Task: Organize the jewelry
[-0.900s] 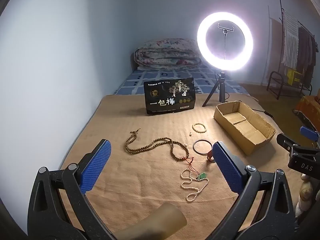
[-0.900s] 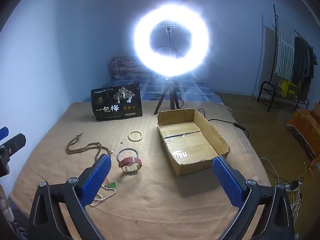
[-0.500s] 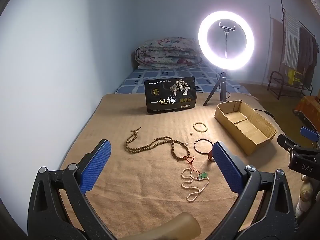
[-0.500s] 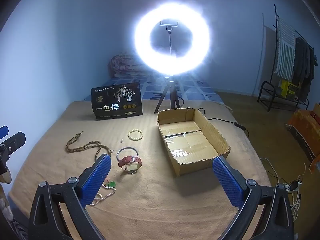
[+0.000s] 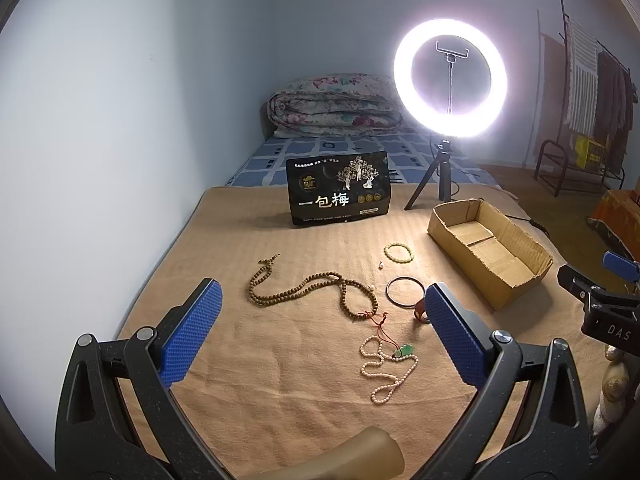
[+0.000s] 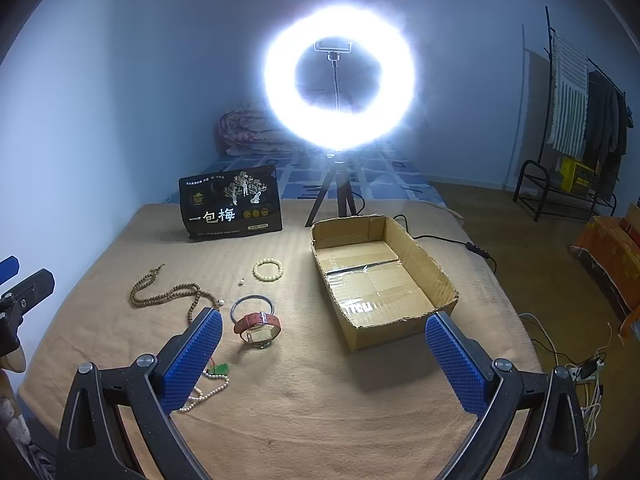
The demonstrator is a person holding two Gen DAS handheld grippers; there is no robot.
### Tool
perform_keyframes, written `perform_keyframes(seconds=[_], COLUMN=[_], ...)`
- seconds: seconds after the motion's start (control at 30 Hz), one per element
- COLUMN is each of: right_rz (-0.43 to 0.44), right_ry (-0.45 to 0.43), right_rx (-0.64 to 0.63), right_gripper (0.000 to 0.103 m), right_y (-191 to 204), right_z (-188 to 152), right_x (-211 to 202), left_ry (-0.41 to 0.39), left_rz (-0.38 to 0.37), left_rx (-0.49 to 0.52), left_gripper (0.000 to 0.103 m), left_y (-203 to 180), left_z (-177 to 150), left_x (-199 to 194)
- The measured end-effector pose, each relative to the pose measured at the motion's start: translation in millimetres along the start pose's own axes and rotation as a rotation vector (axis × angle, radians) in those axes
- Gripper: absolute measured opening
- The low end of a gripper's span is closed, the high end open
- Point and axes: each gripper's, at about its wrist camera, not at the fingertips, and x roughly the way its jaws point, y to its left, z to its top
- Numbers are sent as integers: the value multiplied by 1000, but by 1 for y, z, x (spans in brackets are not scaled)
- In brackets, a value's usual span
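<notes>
Jewelry lies on a tan cloth. A long brown bead necklace lies at left. A pearl necklace with a green pendant lies nearer. A dark bangle, a red-strap watch and a pale bead bracelet lie in the middle. An open cardboard box is empty at right. My left gripper and right gripper are open and empty, above the cloth's near side.
A black printed pouch stands at the back. A lit ring light on a tripod stands behind the box. A small loose bead lies near the bracelet. A tan object sits under my left gripper.
Both grippers have drifted very slightly; the scene shifted a little in each view. The jewelry has not moved.
</notes>
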Motion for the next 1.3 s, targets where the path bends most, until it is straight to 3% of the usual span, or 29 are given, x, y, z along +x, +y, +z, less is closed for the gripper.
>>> perform_keyframes(seconds=[1.3], right_rz=[8], right_ry=[10], right_rx=[0], right_gripper=[103], right_y=[1], right_z=[0], right_x=[2], left_ry=[7], left_rz=[3], left_rx=[-2], left_gripper=[103], left_y=[-4], left_z=[-4], left_x=[6])
